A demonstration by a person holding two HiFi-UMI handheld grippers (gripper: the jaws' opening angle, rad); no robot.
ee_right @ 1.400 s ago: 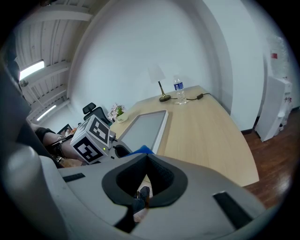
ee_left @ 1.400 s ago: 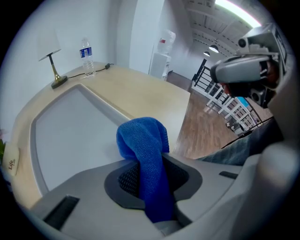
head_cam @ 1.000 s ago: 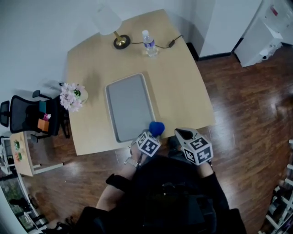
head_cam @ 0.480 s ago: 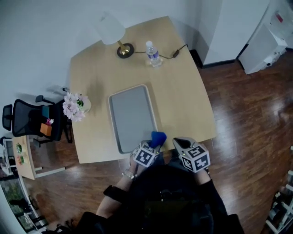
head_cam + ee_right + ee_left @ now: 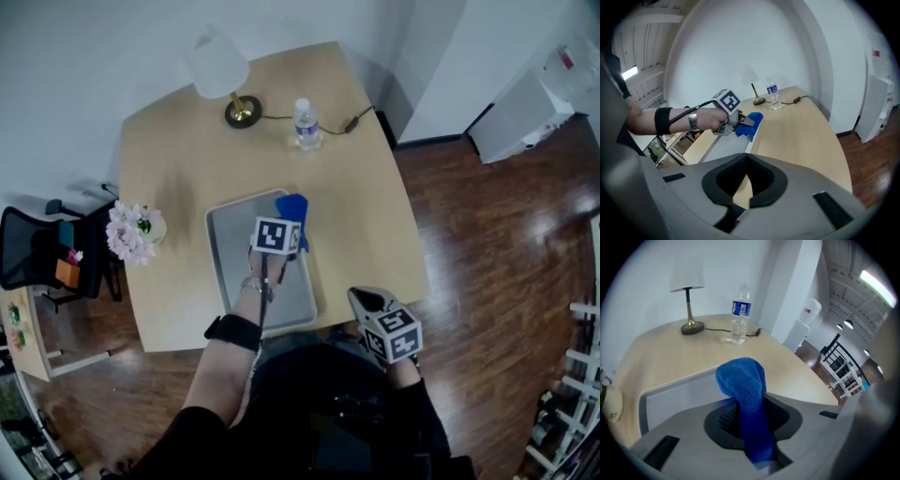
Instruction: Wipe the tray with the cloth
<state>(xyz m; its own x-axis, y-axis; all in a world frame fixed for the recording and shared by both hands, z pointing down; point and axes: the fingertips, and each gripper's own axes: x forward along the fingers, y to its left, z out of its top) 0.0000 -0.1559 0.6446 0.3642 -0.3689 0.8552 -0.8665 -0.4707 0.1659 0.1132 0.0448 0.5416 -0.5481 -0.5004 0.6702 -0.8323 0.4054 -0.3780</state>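
Tray (image 5: 230, 258) on pale wooden table (image 5: 366, 225); dark floorboards (image 5: 487, 244).

I see the blue cloth (image 5: 293, 208), bunched up and pinched in my left gripper (image 5: 286, 230), its folded end poking out over the far right corner of the flat, grey, rectangular tray (image 5: 230, 258).

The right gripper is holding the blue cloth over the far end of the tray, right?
No. The left gripper holds the cloth over the far end of the tray; the left gripper view shows its jaws shut on it.
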